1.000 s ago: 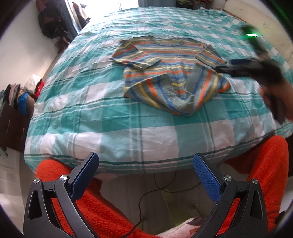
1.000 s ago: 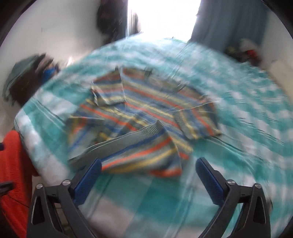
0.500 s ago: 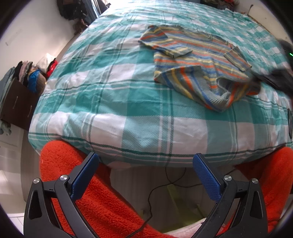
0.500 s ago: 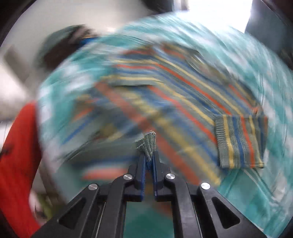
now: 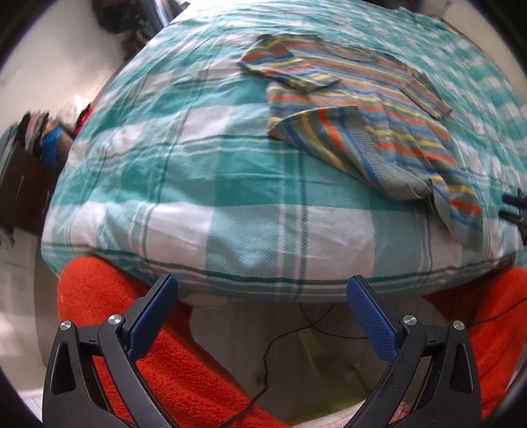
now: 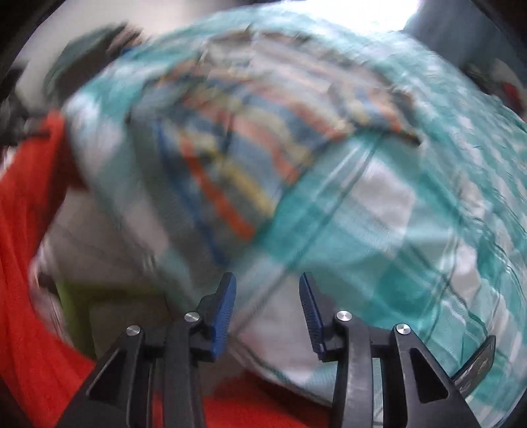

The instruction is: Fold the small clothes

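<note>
A striped knit sweater (image 5: 359, 112) in grey, blue, orange and yellow lies on the teal and white checked bed (image 5: 197, 164). Its lower hem is turned up on the left, and one corner hangs over the bed's near right edge. My left gripper (image 5: 262, 293) hangs open below the bed's front edge, with nothing between its blue pads. In the blurred right wrist view the sweater (image 6: 237, 158) lies ahead and to the left. My right gripper (image 6: 267, 293) hovers over the bed's near corner; its jaws are opening and nothing is between them.
Orange fleece trousers (image 5: 138, 355) of the person flank the gap below the bed, where a black cable (image 5: 280, 342) runs over the floor. Piled clothes (image 5: 49, 138) sit on a dark cabinet at the left. A blue curtain (image 6: 461, 29) hangs at the far right.
My right gripper shut on the sweater's hem, pulled it toward the bed's near edge, then let go and drew back. The hem corner now hangs over the edge. The left gripper sank a little.
</note>
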